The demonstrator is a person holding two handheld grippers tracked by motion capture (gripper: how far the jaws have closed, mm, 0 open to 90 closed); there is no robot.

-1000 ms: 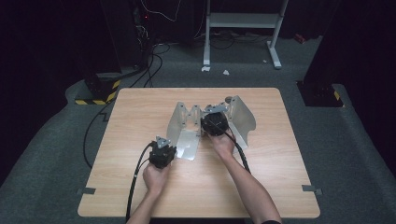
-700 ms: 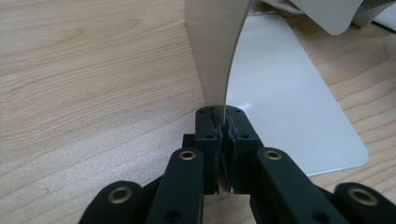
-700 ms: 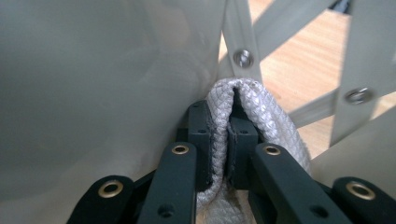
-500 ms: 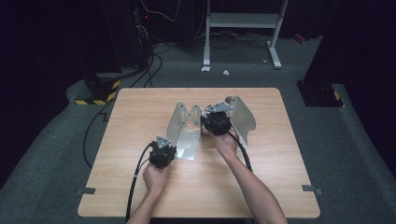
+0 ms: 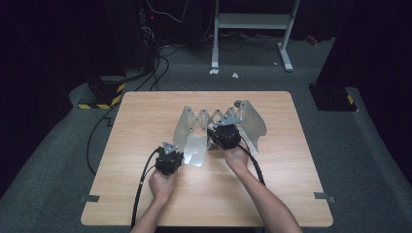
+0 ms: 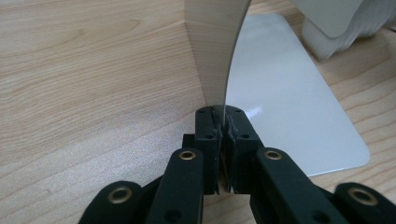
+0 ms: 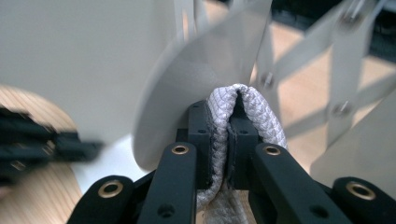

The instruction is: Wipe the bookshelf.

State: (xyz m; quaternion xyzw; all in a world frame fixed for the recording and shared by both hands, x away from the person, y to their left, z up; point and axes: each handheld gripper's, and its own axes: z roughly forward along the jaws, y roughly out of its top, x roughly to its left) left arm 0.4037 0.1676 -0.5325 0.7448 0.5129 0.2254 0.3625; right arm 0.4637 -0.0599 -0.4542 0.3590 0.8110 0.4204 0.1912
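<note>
Both tools gripped: the left one a panel of the folding board, the right one a white cloth.

The left tool point(image 6: 223, 122) was clamped on the lower edge of an upright, glossy pale-grey plastic panel point(image 6: 215, 51) that rose straight ahead of its jaws; a flat rounded-corner panel point(image 6: 289, 107) of the same grey folding board point(image 5: 252, 121) lay on the light wooden counter point(image 5: 145, 121) just beyond and to that tool's right. The right tool point(image 7: 229, 126) was closed on a folded white woven cloth point(image 7: 266, 116), which bulged over its jaw tips. Right in front of that tool stood a curved grey panel point(image 7: 196, 84), with the board's metal scissor links point(image 7: 343, 60) behind the cloth. In the high view the right tool point(image 5: 224, 136) sat between the board's two wings, the left tool point(image 5: 168, 158) at the near corner of the left wing.
</note>
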